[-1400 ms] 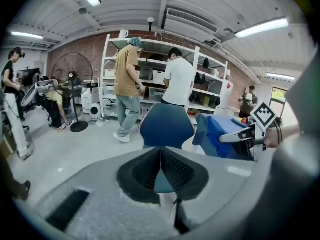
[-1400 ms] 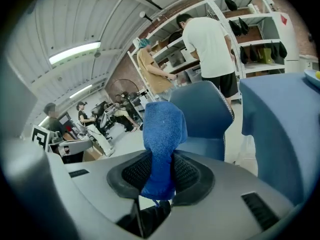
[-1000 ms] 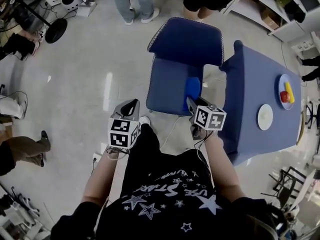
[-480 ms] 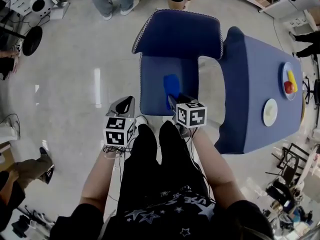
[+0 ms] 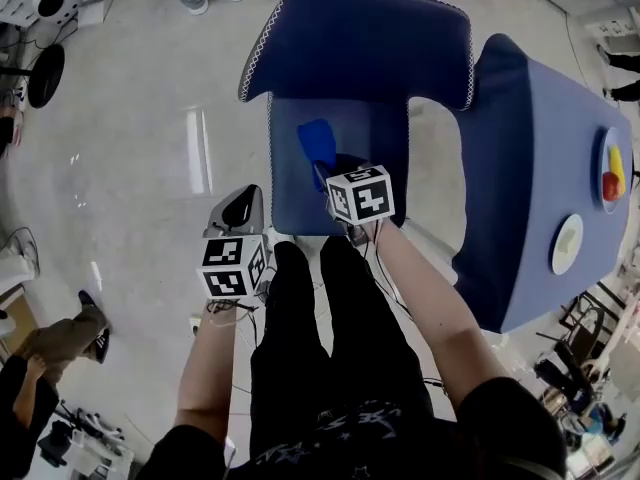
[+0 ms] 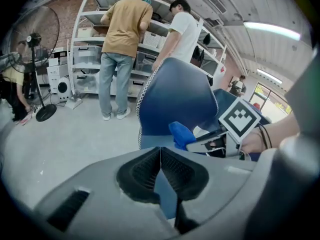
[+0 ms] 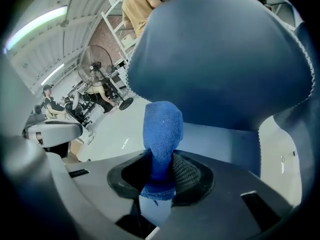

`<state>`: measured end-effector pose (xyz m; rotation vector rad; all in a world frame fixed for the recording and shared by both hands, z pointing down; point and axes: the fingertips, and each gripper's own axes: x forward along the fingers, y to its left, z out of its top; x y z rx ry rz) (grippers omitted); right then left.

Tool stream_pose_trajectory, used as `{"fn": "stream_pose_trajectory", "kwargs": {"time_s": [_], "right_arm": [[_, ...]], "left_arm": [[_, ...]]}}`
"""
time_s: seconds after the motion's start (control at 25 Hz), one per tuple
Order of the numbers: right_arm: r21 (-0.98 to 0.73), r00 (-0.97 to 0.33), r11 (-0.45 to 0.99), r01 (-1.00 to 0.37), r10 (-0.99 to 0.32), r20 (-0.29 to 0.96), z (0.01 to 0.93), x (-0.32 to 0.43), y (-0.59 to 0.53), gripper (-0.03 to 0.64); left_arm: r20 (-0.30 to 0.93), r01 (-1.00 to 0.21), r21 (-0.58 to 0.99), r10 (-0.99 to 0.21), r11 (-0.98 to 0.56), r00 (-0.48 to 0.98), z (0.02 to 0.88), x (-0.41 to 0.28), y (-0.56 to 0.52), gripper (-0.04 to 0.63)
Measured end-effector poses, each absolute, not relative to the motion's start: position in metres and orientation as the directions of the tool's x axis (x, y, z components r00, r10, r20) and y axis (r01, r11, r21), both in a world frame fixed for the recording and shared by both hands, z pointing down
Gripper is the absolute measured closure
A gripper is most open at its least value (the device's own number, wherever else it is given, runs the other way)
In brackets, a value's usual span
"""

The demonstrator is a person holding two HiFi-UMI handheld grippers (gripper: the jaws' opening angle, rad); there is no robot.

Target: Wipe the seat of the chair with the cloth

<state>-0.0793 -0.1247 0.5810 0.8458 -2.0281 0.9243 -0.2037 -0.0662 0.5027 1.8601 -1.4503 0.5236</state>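
Left gripper [image 5: 243, 208]: jaws pressed together on nothing, over the floor off the chair's [image 5: 385, 138] near-left corner. Cloth [image 5: 316, 142]: blue, soft, light; likely to bunch and drag, not slide. One end is pinched in the right gripper [image 5: 327, 175], the free end over the seat's left part, contact unclear; the bunched end suits the hold.

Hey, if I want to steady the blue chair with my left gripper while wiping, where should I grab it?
Probably the chair seat's left edge, approached from the left: that free edge lies nearest the left gripper, whose jaws are shut and must open first. The right gripper holds the cloth.
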Motion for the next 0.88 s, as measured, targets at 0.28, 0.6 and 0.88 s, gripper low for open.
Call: {"fn": "stream_pose_trajectory", "kwargs": {"time_s": [0.28,0.6,0.88], "right_arm": [[-0.328,-0.502,0.549,-0.769,-0.2,0.841,0.651,-0.107,-0.155,0.506],[-0.331,-0.472,0.547,-0.768,-0.135,0.871,0.704,-0.154,-0.174,0.506],[-0.281,-0.418,0.532,-0.798,-0.154,0.895,0.717,-0.135,-0.181,0.506]], "left_arm": [[0.708,-0.954,0.284,-0.652,-0.092,0.273,0.559,-0.202,-0.078,0.575],[0.723,-0.952,0.288,-0.629,-0.104,0.287,0.585,-0.208,-0.078,0.575],[0.747,-0.95,0.287,-0.592,-0.124,0.303,0.6,-0.2,-0.065,0.575]]}}
